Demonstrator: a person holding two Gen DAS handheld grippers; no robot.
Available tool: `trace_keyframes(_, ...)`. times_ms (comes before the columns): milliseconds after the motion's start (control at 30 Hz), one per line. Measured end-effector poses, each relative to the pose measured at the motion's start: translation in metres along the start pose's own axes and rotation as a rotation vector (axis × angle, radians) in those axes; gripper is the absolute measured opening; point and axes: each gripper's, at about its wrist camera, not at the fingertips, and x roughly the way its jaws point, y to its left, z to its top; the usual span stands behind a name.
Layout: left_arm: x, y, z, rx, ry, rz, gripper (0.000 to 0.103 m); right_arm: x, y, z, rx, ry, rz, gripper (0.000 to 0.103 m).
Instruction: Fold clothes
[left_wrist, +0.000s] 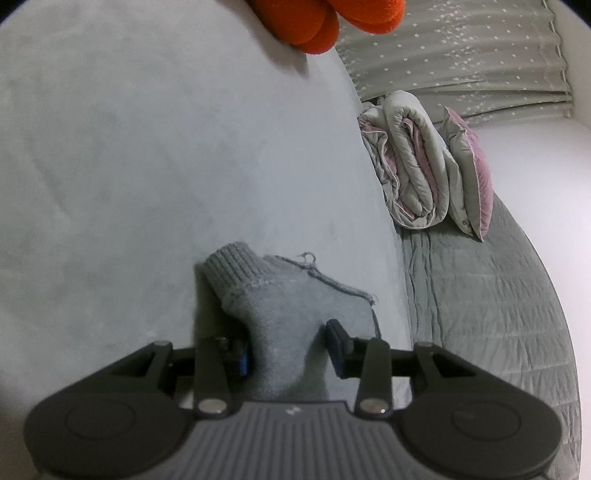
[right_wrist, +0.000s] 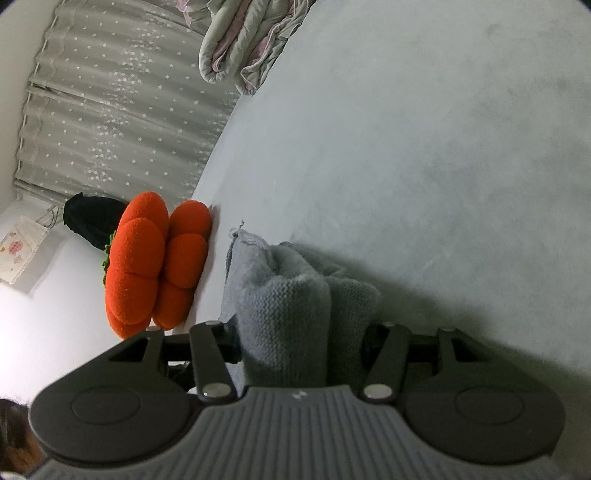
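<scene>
A grey knit sweater (left_wrist: 284, 314) lies on a pale grey bed sheet (left_wrist: 147, 166). My left gripper (left_wrist: 288, 352) is shut on a bunch of the sweater near its ribbed cuff (left_wrist: 232, 271); loose threads show at a seam. In the right wrist view the same sweater (right_wrist: 291, 314) is bunched into thick folds, and my right gripper (right_wrist: 303, 347) is shut on them. The right gripper's fingertips are hidden by the fabric.
An orange pumpkin-shaped cushion (right_wrist: 155, 262) sits on the sheet near the sweater and shows at the top of the left wrist view (left_wrist: 325, 18). A rolled grey-and-pink duvet (left_wrist: 410, 162) and pillow (left_wrist: 469, 177) lie on a grey quilted cover (left_wrist: 480, 295). Star-patterned curtains (right_wrist: 122, 103) hang behind.
</scene>
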Motion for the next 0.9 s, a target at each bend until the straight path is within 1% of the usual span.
trace_keyframes(33, 0.000, -0.001, 0.000, 0.002, 0.000, -0.002, 0.032, 0.000, 0.000, 0.000, -0.006, 0.000, 0.003, 0.056)
trace_keyframes(67, 0.000, -0.001, -0.001, 0.005, 0.000, -0.004, 0.031, 0.000, 0.000, 0.000, -0.012, 0.000, 0.006, 0.054)
trace_keyframes(167, -0.001, -0.004, -0.002, 0.016, -0.001, -0.009, 0.028, -0.002, 0.002, -0.001, -0.044, -0.006, 0.010, 0.053)
trace_keyframes(267, -0.002, -0.004, -0.001, 0.005, -0.004, -0.018, 0.025, -0.003, 0.005, -0.002, -0.068, -0.013, 0.014, 0.051)
trace_keyframes(367, -0.004, -0.007, -0.001, -0.014, -0.012, -0.036, 0.024, -0.003, 0.011, -0.003, -0.094, -0.023, 0.023, 0.050)
trace_keyframes(500, -0.005, -0.017, 0.003, -0.034, -0.001, -0.091, 0.023, -0.007, 0.020, 0.002, -0.106, -0.026, 0.047, 0.048)
trace_keyframes(600, -0.004, -0.029, 0.008, -0.025, 0.007, -0.127, 0.022, -0.011, 0.027, 0.009, -0.114, -0.059, 0.062, 0.048)
trace_keyframes(733, 0.010, -0.049, 0.016, -0.001, 0.010, -0.144, 0.022, -0.014, 0.036, 0.019, -0.128, -0.105, 0.071, 0.048)
trace_keyframes(800, 0.021, -0.058, 0.025, 0.001, 0.000, -0.149, 0.022, -0.010, 0.042, 0.026, -0.137, -0.126, 0.063, 0.048)
trace_keyframes(900, 0.040, -0.067, 0.039, -0.014, -0.019, -0.176, 0.021, 0.003, 0.049, 0.042, -0.142, -0.148, 0.061, 0.047)
